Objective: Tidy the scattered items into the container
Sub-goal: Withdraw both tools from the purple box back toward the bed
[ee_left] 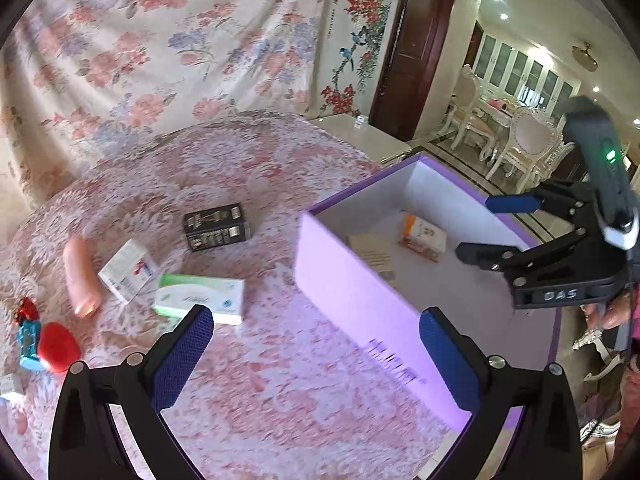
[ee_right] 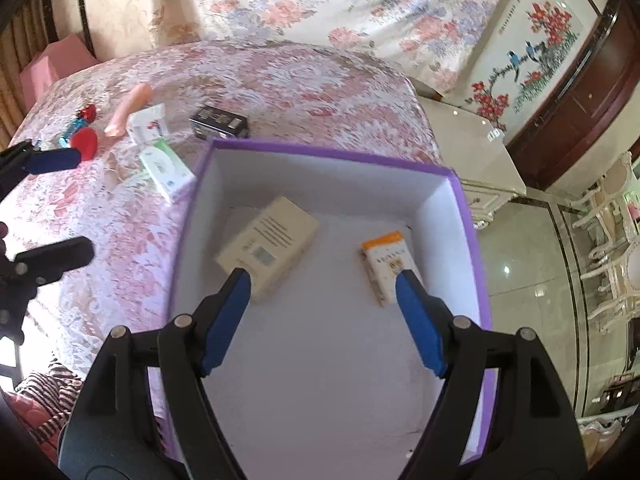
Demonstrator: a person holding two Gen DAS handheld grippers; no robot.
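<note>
risk sits mostly with the left gripper (ee_left: 316, 354), whose jaws are spread as wide as they go with nothing between them, right beside the near wall of the purple box (ee_left: 360, 296). a careless swing toward the loose items could catch that wall and shove the box along the floral bedspread (ee_left: 280, 380); its far side looks near the bed's right edge, so a push that way might tip it off. the green-and-white carton (ee_left: 200, 298) lies closest to the box on its left, with a white carton (ee_left: 127, 270) and a black box (ee_left: 217, 227) beyond; a wide grab may drag a neighbour along. the right gripper (ee_right: 322, 322) hangs over the box interior, jaws apart and holding nothing; judging by its height, lowering it blindly could nudge the cream box (ee_right: 268, 246) or the orange-topped carton (ee_right: 390, 266) already lying inside.

the left wrist view alone shows the peach tube (ee_left: 80, 276), red toy (ee_left: 58, 346) and blue toy car (ee_left: 28, 344) clearly, near the bed's left edge. the right wrist view alone gives the whole box floor and its far rim.
</note>
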